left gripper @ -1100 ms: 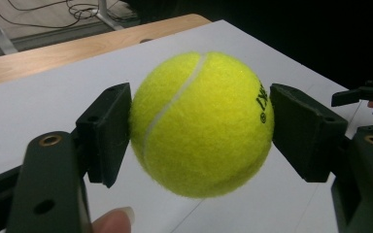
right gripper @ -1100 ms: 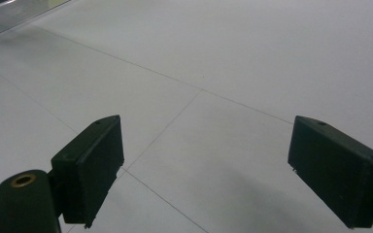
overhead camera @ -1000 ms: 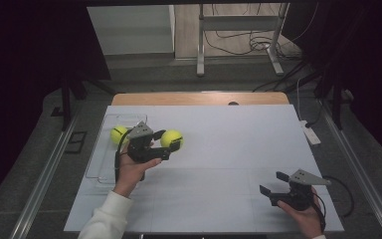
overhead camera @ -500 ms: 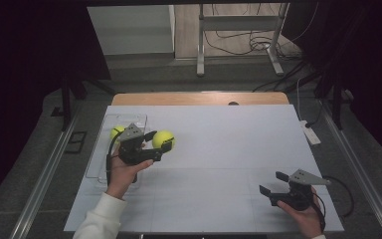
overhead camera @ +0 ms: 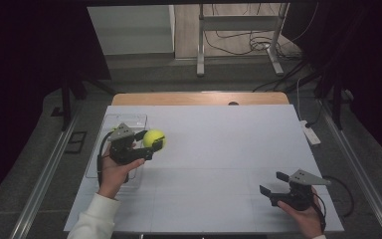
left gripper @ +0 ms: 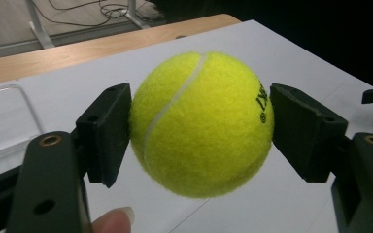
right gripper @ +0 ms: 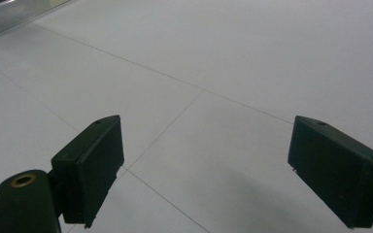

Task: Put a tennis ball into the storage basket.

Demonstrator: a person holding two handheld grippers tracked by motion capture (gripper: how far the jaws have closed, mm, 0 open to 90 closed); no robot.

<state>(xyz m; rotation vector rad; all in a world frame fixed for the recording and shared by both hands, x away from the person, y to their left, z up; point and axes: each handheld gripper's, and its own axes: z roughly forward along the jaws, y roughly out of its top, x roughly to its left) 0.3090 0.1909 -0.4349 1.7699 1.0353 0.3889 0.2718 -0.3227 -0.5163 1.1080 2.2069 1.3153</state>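
Left tool point(overhead camera: 148, 144): jaws clamped on one yellow tennis ball point(overhead camera: 154, 139), lifted above the white desk point(overhead camera: 219, 149).
Right tool point(overhead camera: 274, 183): jaws wide, holding nothing, low over the desk's near right.
Change: left tool and ball shifted left, beside the clear tray point(overhead camera: 124, 119).
Count: two tools, one ball visible.

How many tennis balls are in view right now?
1. The fuzzy yellow tennis ball is clamped in the left hand-held gripper, beside the clear plastic tray. Another may be hidden behind that gripper.
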